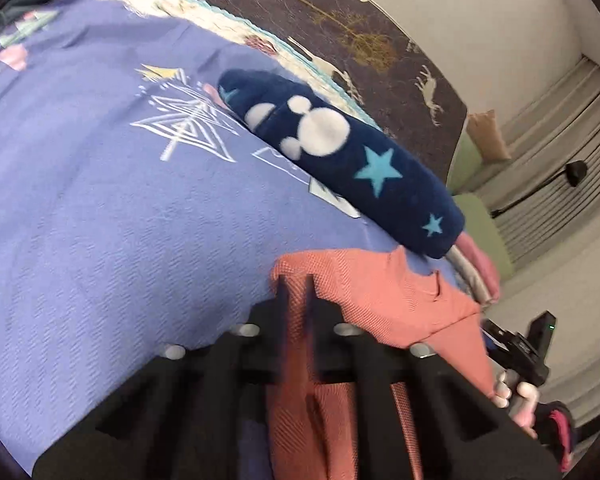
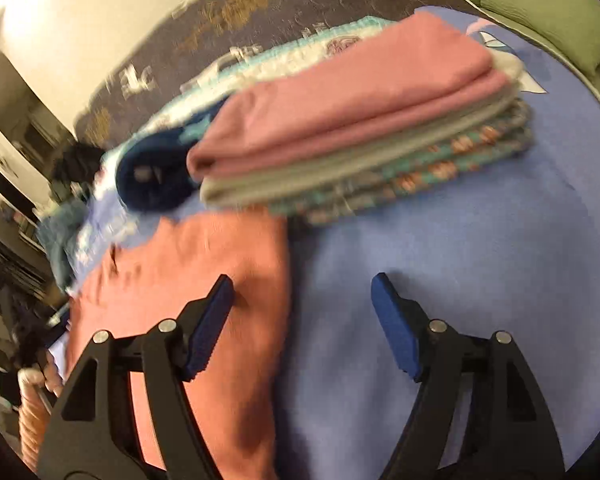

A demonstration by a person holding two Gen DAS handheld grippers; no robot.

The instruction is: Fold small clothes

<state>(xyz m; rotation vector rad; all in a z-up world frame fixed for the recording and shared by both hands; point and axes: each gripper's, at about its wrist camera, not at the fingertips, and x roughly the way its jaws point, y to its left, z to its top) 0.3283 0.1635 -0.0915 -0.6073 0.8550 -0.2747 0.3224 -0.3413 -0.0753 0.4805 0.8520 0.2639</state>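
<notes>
A salmon-orange knit garment (image 1: 380,300) lies on the blue patterned bedsheet (image 1: 100,220). My left gripper (image 1: 297,284) is shut on one edge of it, and the cloth runs back between the black fingers. In the right wrist view the same garment (image 2: 204,272) lies flat at the left. My right gripper (image 2: 301,280) stands open above the garment's right edge. Its left blue pad (image 2: 212,320) is over the orange cloth and its right pad (image 2: 396,328) is over bare sheet (image 2: 480,260). Nothing is pinched between them.
A stack of folded clothes (image 2: 360,120) with a pink piece on top sits just beyond the garment. A navy fleece piece with stars (image 1: 340,148) lies to the stack's left (image 2: 152,184). A dark deer-print blanket (image 1: 360,20) lies behind, and green cushions (image 2: 548,8) are at the far right.
</notes>
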